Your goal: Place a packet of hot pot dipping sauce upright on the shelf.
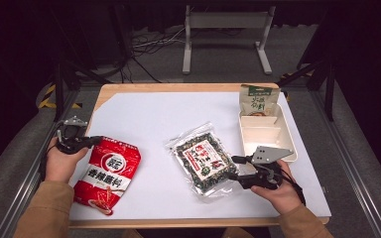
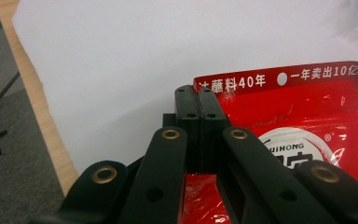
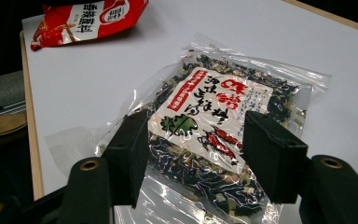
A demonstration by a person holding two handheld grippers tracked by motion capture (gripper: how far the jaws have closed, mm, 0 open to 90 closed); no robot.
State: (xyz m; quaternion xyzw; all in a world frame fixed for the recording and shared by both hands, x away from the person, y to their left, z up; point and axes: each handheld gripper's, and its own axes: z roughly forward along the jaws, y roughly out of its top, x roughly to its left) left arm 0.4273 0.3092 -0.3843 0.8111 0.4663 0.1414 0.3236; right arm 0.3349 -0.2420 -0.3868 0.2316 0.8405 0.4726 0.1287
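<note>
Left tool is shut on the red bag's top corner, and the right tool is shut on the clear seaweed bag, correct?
Not quite. The right tool is open, its jaws apart either side of the seaweed bag, as the right gripper view shows. The left tool is shut on the red bag.

Red pouch (image 2: 298, 135) cut off (right edge)

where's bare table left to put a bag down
The widest bare patch is the white table top behind the red bag and the clear seaweed bag, left of the tray. A narrower strip runs between the two bags. The right side is crowded: tray, green bag, right gripper.
</note>
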